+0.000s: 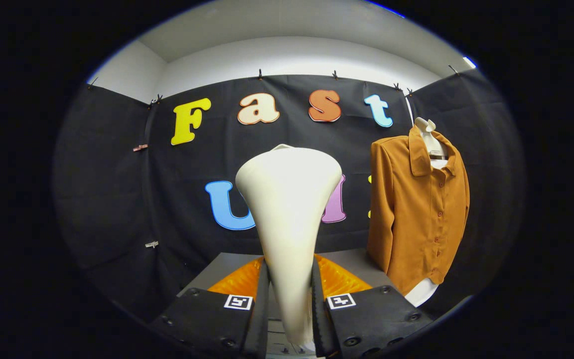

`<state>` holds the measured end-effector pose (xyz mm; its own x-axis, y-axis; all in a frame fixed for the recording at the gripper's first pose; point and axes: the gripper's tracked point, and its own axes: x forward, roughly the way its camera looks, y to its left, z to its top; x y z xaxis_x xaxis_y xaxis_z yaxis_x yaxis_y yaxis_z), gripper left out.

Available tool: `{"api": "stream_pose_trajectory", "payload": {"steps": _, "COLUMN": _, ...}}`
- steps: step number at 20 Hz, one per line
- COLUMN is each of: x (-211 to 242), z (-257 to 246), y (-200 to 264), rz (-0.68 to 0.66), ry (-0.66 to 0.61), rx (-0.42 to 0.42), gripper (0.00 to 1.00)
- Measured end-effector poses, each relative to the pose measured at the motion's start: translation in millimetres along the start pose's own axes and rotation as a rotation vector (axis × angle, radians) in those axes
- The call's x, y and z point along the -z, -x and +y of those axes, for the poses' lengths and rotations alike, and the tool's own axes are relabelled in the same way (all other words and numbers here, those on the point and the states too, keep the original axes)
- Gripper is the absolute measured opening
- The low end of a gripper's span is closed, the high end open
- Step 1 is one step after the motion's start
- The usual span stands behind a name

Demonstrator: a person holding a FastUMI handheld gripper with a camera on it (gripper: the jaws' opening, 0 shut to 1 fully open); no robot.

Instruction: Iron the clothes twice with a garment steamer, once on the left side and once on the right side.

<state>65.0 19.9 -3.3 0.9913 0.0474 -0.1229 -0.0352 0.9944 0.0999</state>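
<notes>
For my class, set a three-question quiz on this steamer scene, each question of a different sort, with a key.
1. True or false: the gripper is shut on the garment steamer.
2. Multiple choice: where does the orange shirt hang relative to the steamer? A) beyond the fingers and to their right B) between the fingers C) flat on the table
3. Fill in: the steamer's wide head points ____.

Key: 1 true, both fingers press on its narrow handle. 2 A. 3 upward.
</notes>
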Motion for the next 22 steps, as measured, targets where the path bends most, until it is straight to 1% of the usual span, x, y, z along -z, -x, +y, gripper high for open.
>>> {"api": "stream_pose_trajectory", "payload": {"steps": 22, "x": 2.5, "z": -7.0, "y": -3.7, "rz": 0.018, "ry": 0.005, "rx": 0.032, "gripper": 0.4}}
